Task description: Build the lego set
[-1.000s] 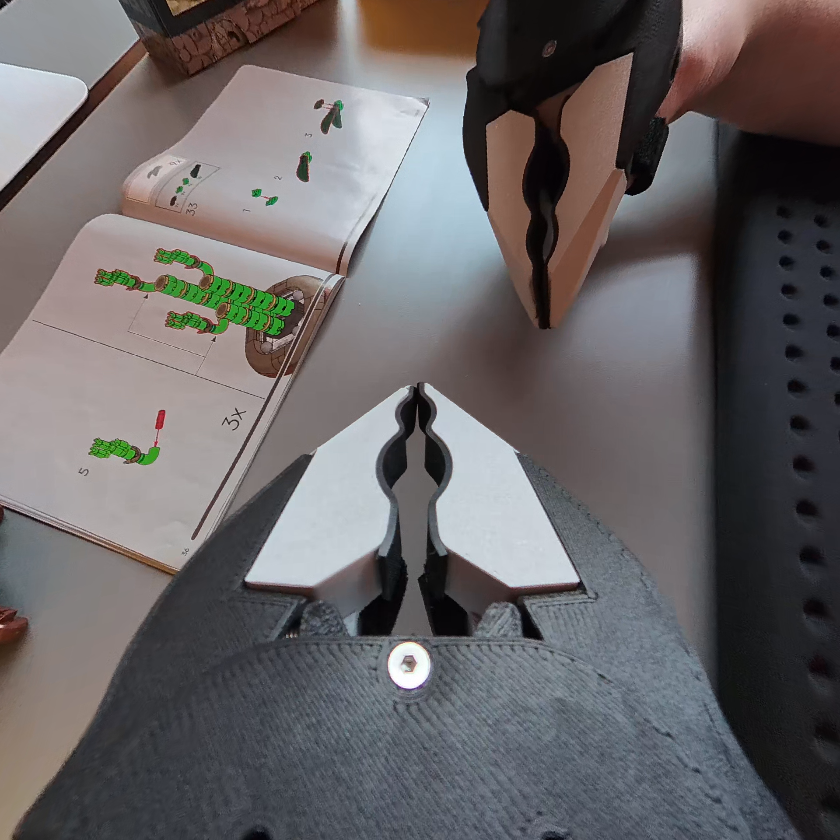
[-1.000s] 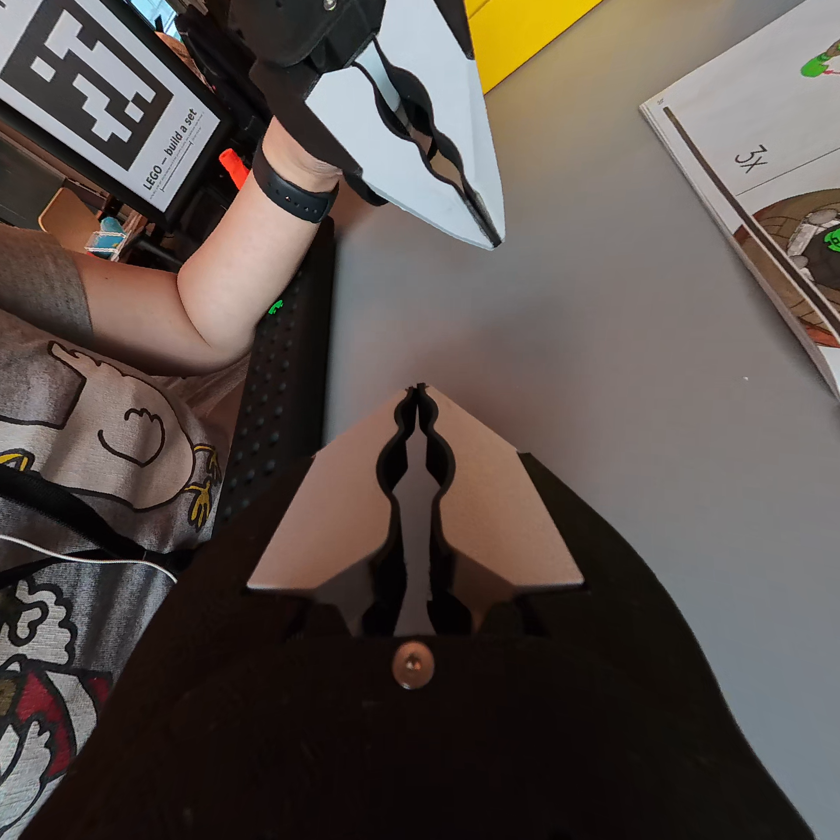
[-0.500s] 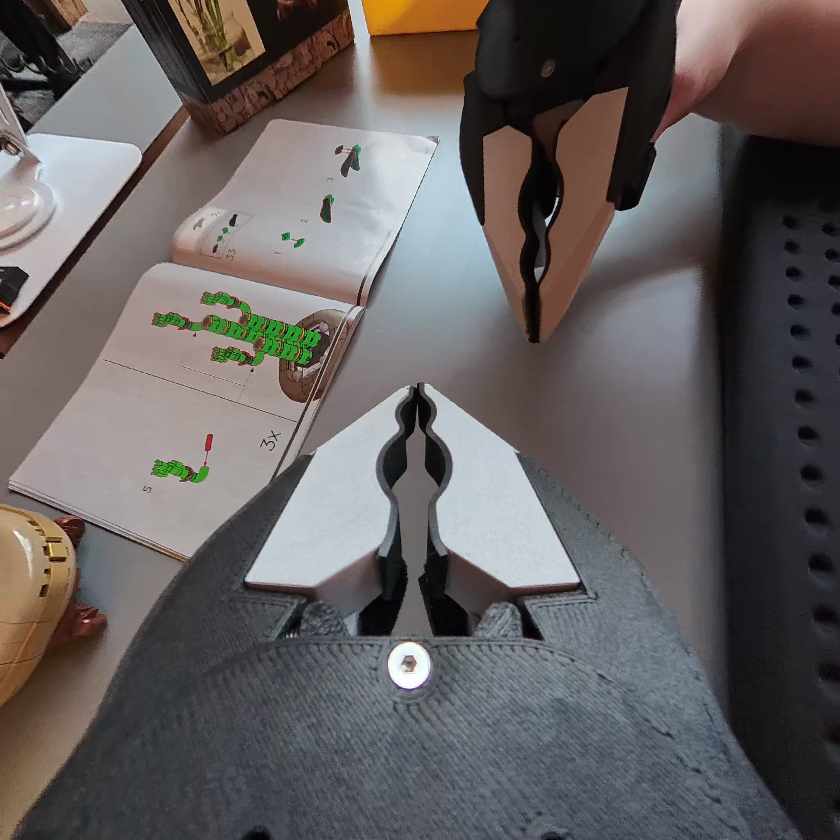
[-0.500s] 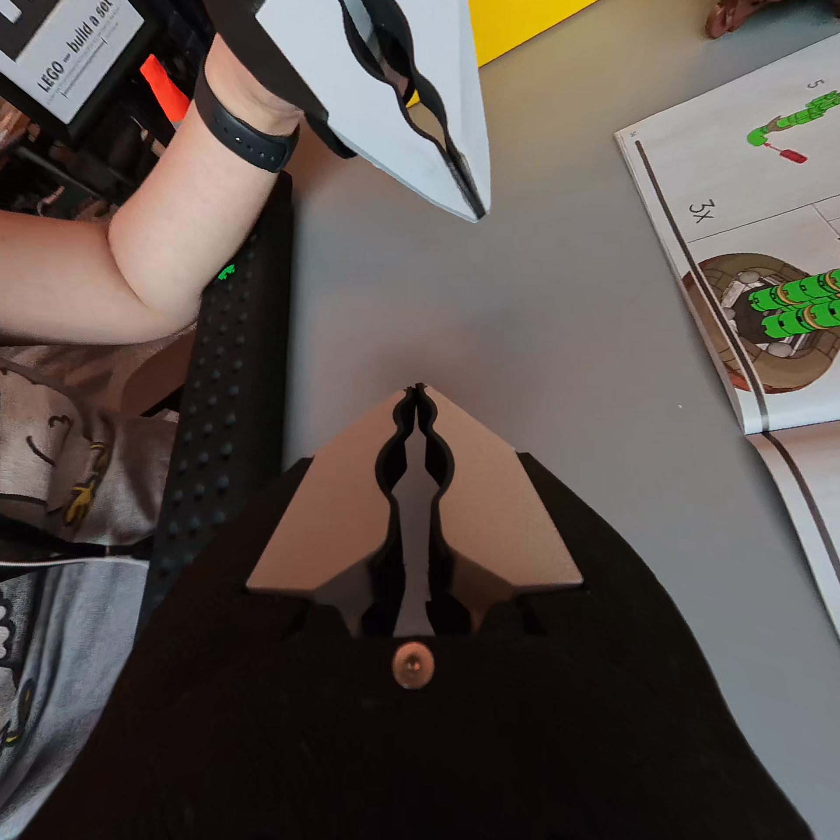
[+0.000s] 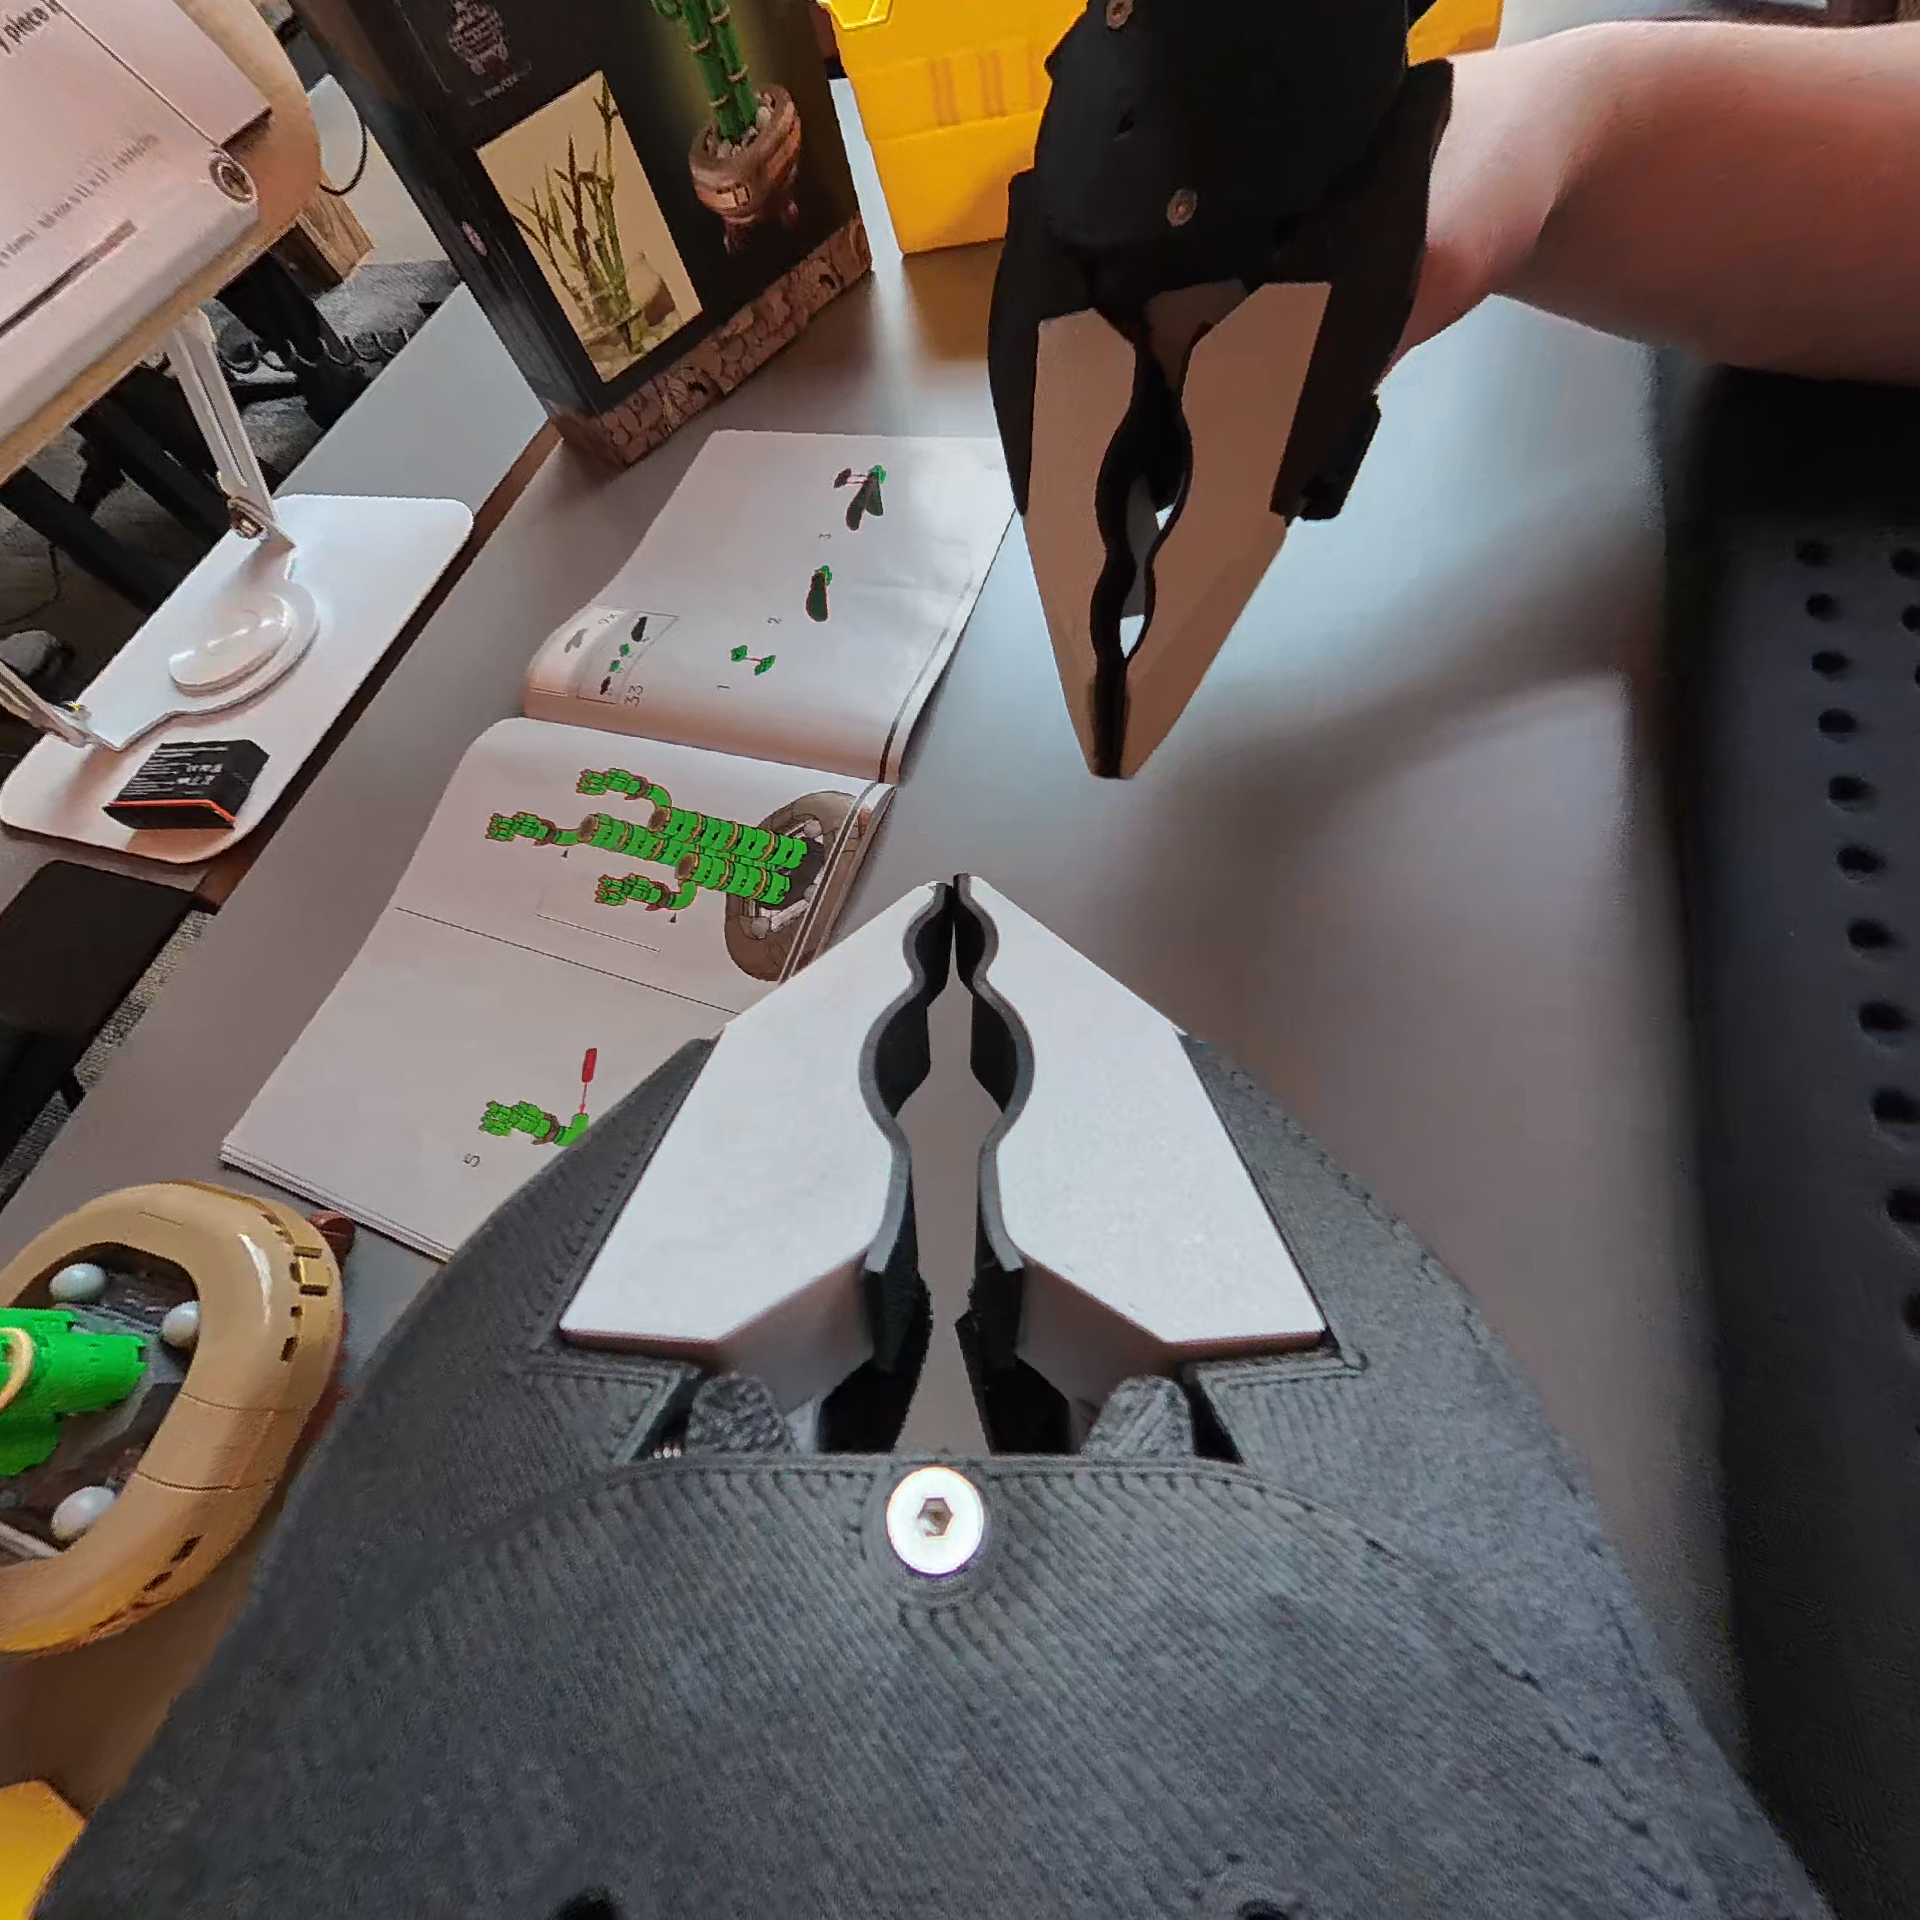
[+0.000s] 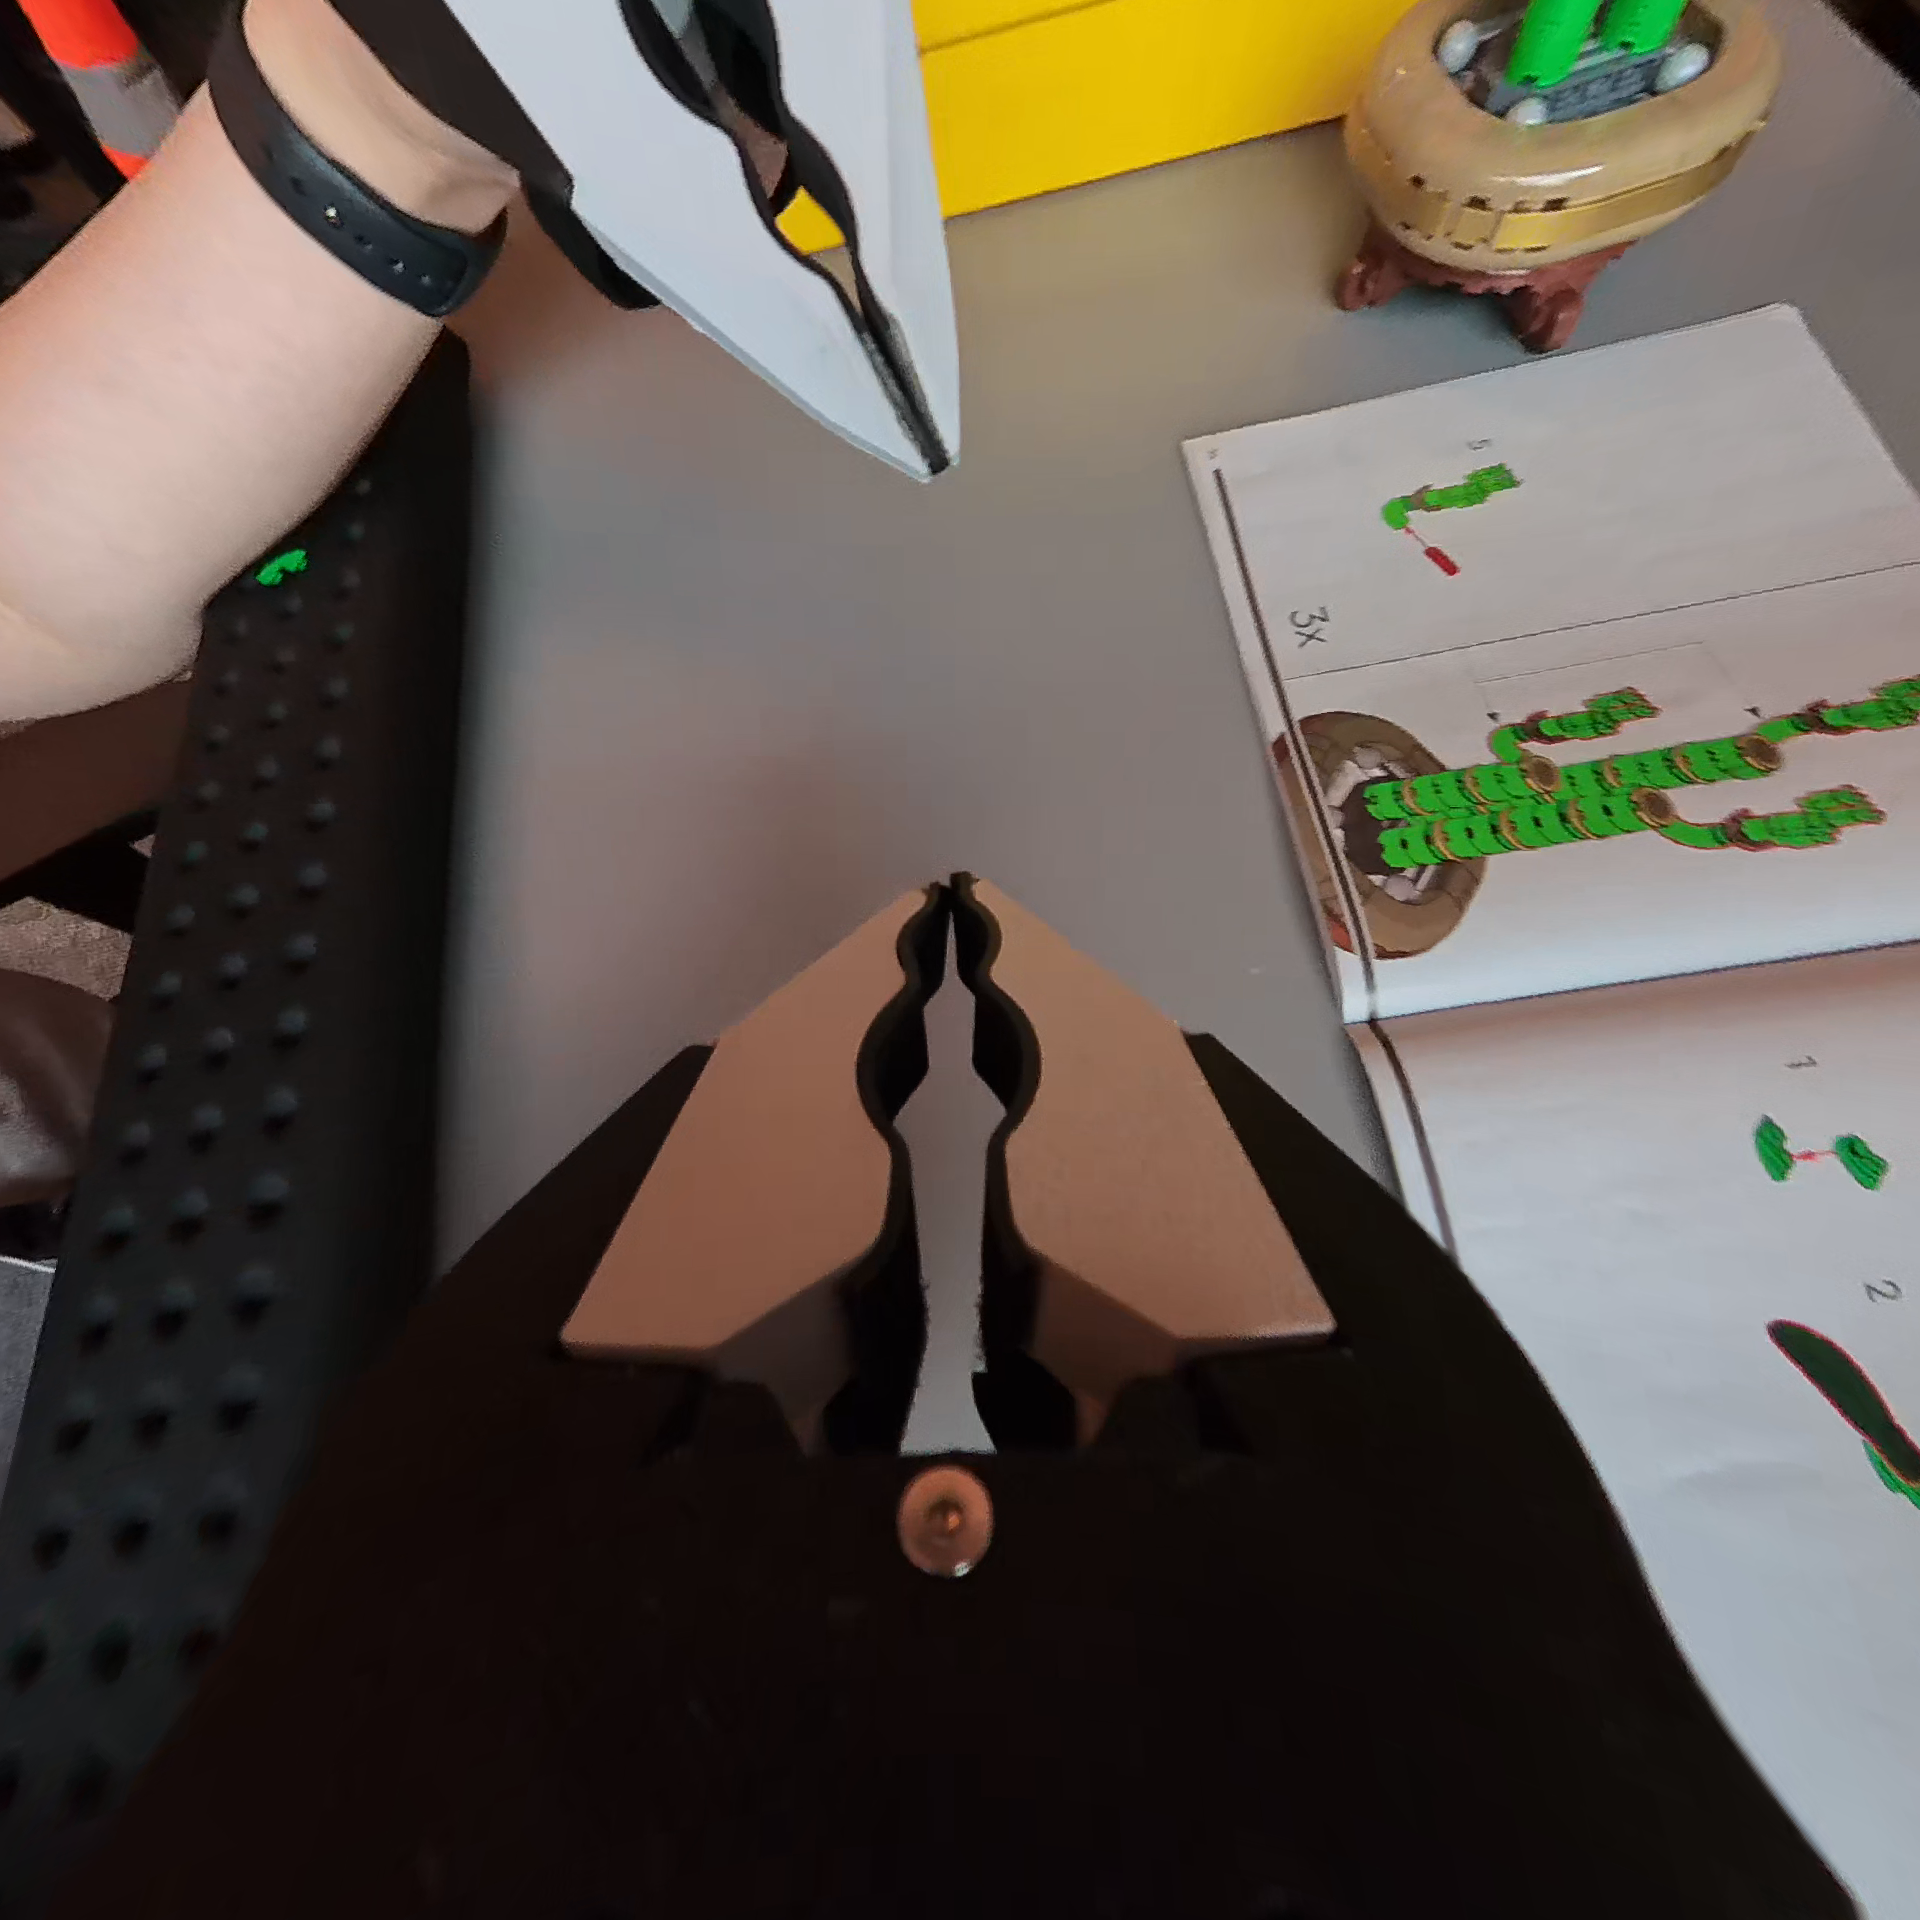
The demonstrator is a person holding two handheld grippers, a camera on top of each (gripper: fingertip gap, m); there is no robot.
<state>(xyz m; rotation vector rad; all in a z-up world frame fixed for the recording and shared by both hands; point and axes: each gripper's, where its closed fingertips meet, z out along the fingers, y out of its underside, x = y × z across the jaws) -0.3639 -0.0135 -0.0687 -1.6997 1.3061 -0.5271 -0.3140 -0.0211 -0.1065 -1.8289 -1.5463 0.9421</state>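
My left gripper [image 5: 954, 883] is shut and empty above the grey table. My right gripper [image 5: 1107, 769] hangs just beyond it, tips down, also shut and empty. In the right wrist view my right gripper [image 6: 954, 883] faces the left gripper [image 6: 930, 457]. A tan Lego pot with green stalks [image 5: 156, 1403] stands at lower left; it also shows at the far right in the right wrist view [image 6: 1558, 156]. The open instruction booklet [image 5: 675, 831] lies left of both grippers and shows in the right wrist view [image 6: 1610, 831]. A small green Lego piece [image 6: 278, 566] lies on the black mat.
A black perforated mat [image 5: 1818, 935] runs along the table edge. The set's box [image 5: 623, 208] and a yellow box [image 5: 935, 135] stand at the back. A white stand base [image 5: 239, 644] with a small black block [image 5: 187, 795] sits far left. A forearm with a black wristband [image 6: 353, 229] holds the left gripper. My right fingertips sit around 7 cm from my left ones.
Both grippers have pulled back and up from the table and stay shut. The views widened: the pot, the set's box and the white stand came into sight.
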